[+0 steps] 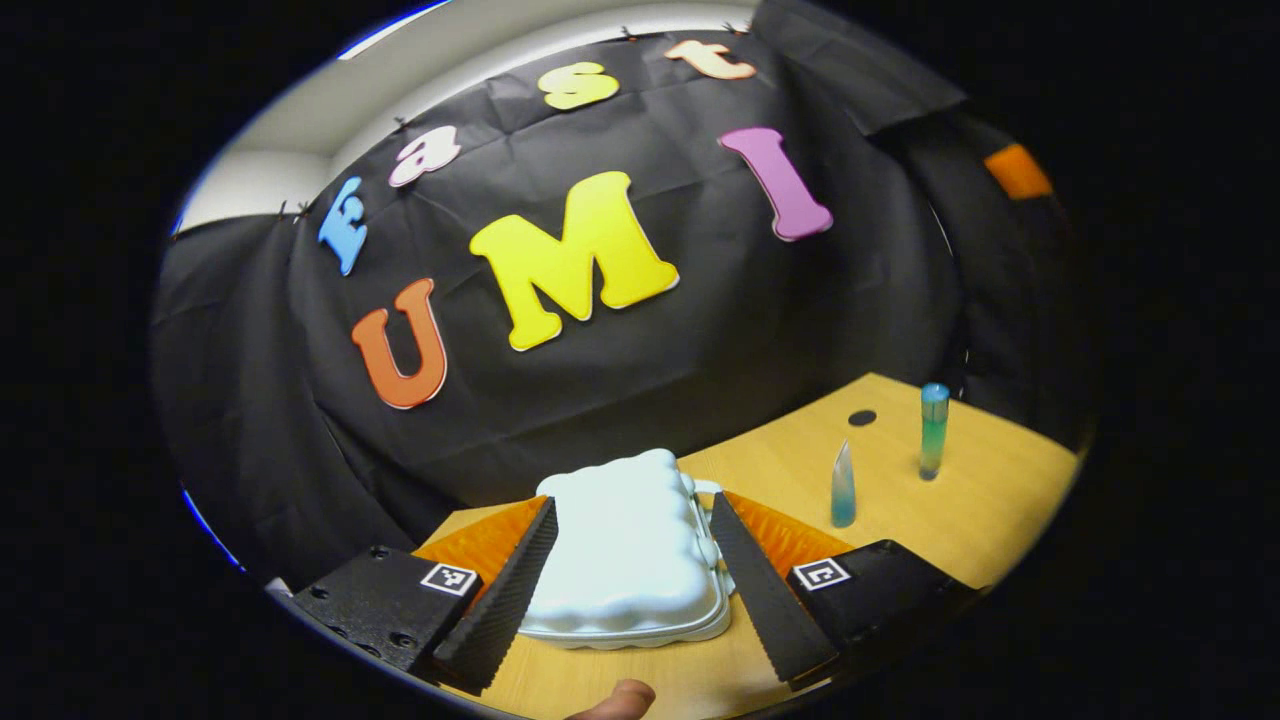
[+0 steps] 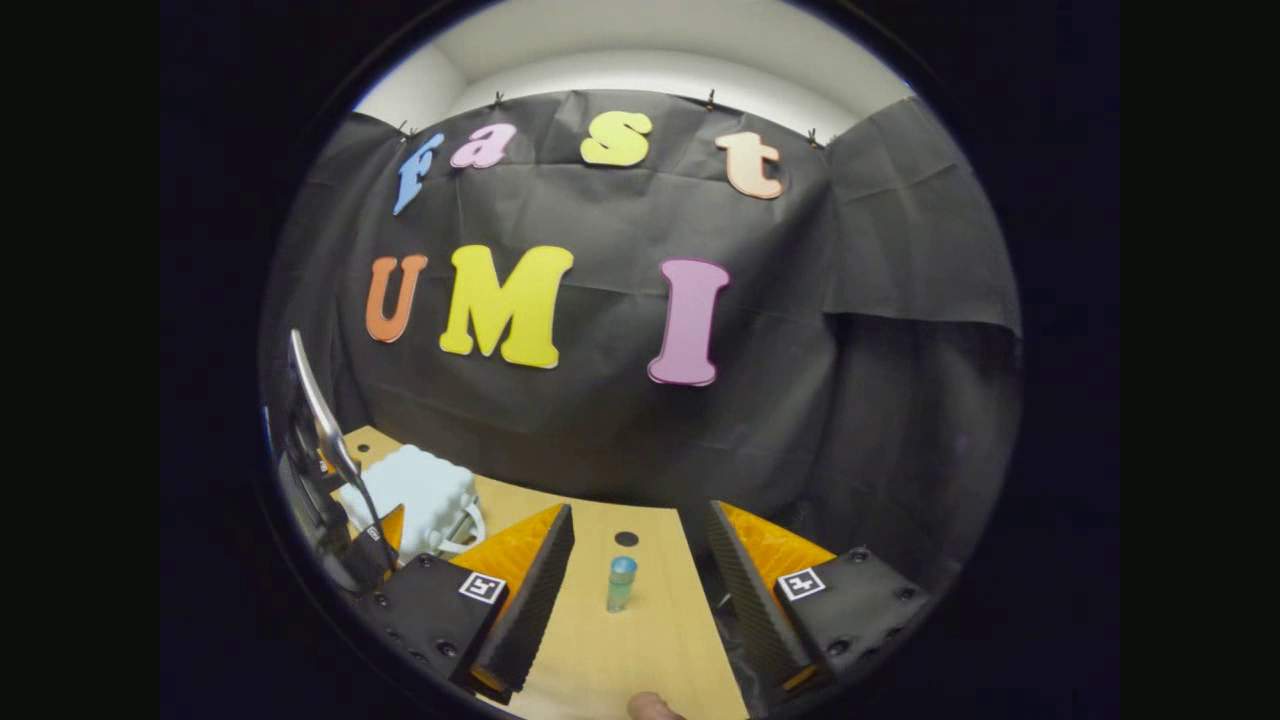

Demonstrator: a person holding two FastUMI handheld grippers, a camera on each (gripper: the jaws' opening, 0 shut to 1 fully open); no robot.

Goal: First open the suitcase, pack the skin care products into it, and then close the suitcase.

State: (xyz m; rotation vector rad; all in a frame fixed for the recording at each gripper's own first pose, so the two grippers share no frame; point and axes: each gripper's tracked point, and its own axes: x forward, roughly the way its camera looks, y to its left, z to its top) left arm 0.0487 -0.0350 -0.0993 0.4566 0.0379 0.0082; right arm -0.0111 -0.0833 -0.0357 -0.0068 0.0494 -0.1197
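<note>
Fingertip: a person's fingertip (image 1: 622, 699) shows at 6 o'clock in the left gripper view, and one (image 2: 655, 708) at 6 o'clock in the right gripper view.
Left gripper: the left gripper (image 1: 630, 590) is spread wide and grasps nothing; its two fingers stand either side of the suitcase with a gap on each side.
Suitcase, count: one white, ribbed suitcase (image 1: 628, 545), lying flat and closed on the wooden table (image 1: 980, 510).
Suitcase against the jaws: in the left gripper view it sits between the open fingers at about 6 o'clock, its near edge level with the fingertips, its far end and handle beyond them.
Right gripper: the right gripper (image 2: 640, 600) is also released, wide apart, clasping nothing.
Skin care products, count: two in the left gripper view, both upright at about 4 o'clock: a pointed blue tube (image 1: 843, 487) nearer, and a tall blue-green bottle (image 1: 933, 430) behind it to the right, apart from each other and from the suitcase.
Bottle against the jaws: in the right gripper view the bottle (image 2: 620, 583) stands between the fingers at 6 o'clock, touching neither.
Table hole: one dark round spot (image 1: 862, 417) beyond the tube.
Suitcase, far: in the right gripper view the suitcase (image 2: 415, 495) lies at 8 o'clock, with the left gripper (image 2: 340, 520) beside it.
</note>
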